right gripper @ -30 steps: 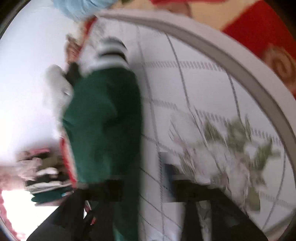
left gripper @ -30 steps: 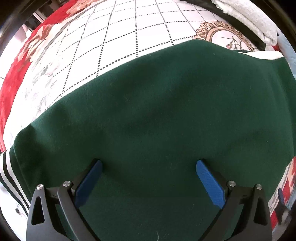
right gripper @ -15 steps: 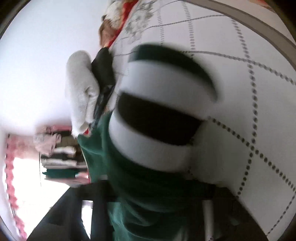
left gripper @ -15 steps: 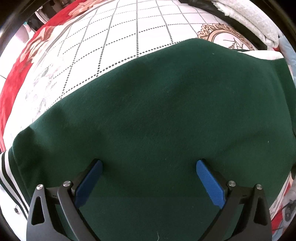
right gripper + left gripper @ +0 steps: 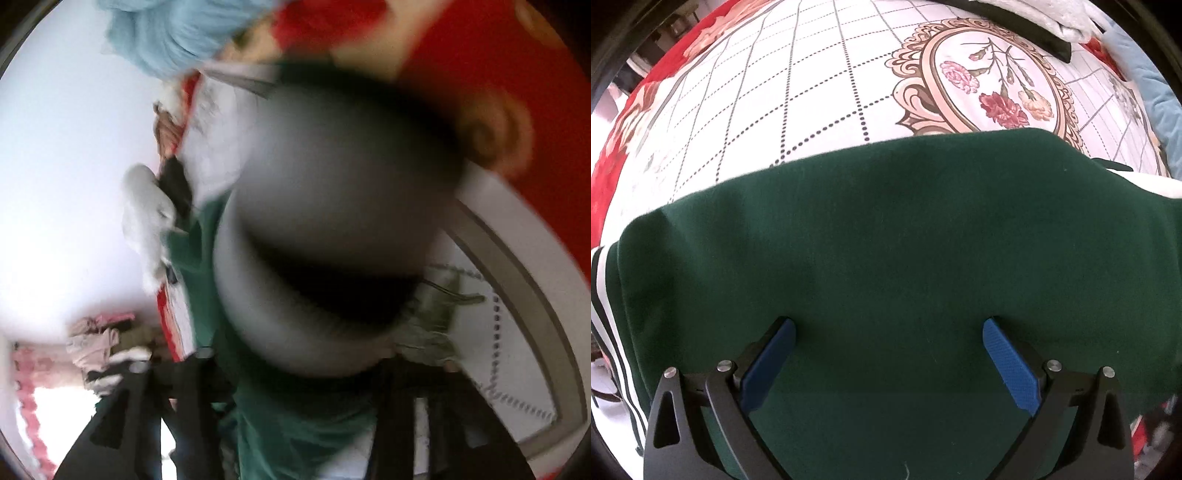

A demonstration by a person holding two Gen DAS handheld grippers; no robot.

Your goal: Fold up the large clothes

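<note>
A dark green garment point(image 5: 905, 240) lies spread on the patterned bedspread point(image 5: 812, 92); its striped hem shows at the left edge. My left gripper point(image 5: 888, 326) hangs open just above the green cloth, pointing down, with nothing between its blue pads point(image 5: 768, 365). In the blurred right wrist view the garment's sleeve runs up between the fingers of my right gripper point(image 5: 303, 413). Its black-and-white striped cuff point(image 5: 332, 221) fills the middle of the picture, close to the lens. The right jaws are opening with the sleeve still between them; the pads themselves are lost in blur.
A floral medallion point(image 5: 990, 81) is printed on the bedspread beyond the garment. A white towel point(image 5: 1052, 14) and a light blue cloth point(image 5: 1145, 81) lie at the far right edge. A pile of clothes point(image 5: 99, 343) sits in the room behind.
The left gripper slid over the garment, so the medallion came fully into view. The right gripper swung fast with the sleeve, and the striped cuff now looms larger and more blurred before the lens.
</note>
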